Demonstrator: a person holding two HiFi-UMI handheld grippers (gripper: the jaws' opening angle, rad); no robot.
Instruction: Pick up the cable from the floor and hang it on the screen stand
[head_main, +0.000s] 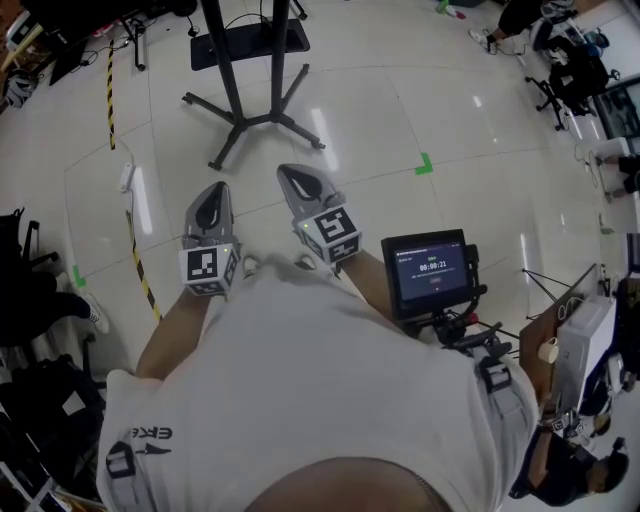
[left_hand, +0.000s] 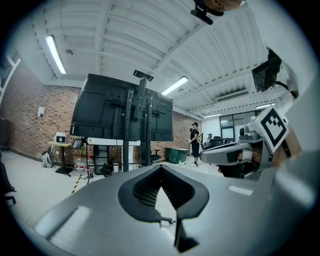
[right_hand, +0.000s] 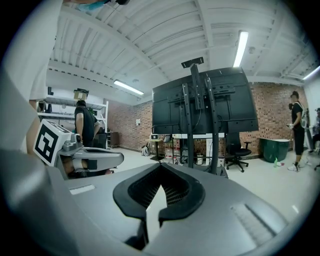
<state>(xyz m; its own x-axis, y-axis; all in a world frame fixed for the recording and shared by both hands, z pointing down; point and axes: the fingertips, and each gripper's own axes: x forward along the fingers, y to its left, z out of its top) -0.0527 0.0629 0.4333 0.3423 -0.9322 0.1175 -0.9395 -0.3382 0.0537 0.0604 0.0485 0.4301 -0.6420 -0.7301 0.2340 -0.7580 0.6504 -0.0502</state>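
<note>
Head view: left tool (head_main: 212, 195) and right tool (head_main: 300, 178) are held side by side in front of the person's body. Both point at the base of the screen stand (head_main: 245, 115) on the tiled floor (head_main: 420, 90). A striped yellow-and-black cable (head_main: 140, 265) runs along the floor at the left, well apart from both tools. A small monitor (head_main: 430, 270) sits at the right.

Left gripper view: jaws closed tip to tip, nothing between them. The stand rises ahead. The cable lies on the floor to its lower left.

Right gripper view: jaws pressed together, empty. The stand is straight ahead and the left tool is at the left edge.
</note>
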